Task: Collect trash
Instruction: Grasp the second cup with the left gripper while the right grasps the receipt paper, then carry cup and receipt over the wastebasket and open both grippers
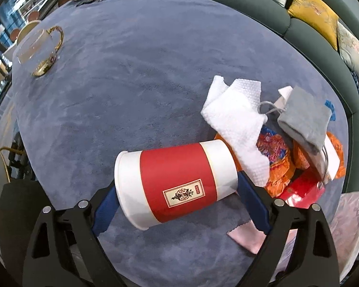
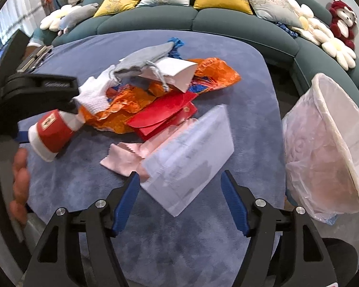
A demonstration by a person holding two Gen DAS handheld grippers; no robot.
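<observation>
While lying sideways, paper cup [image 1: 177,184] — rim rightward | left gripper [image 1: 178,205] clamps it end-to-end

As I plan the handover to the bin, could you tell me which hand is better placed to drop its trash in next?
Probably the right. The lined bin sits just beside the right claw, which straddles the white paper. The left claw spans the paper cup, farther from the bin.

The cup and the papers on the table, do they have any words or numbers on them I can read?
None can be read.
paper cup: cream label with a dark emblem and a small red stamp, characters too small.
white paper: faint grey print lines, blurred.
red envelope: small gold mark, illegible.
</observation>
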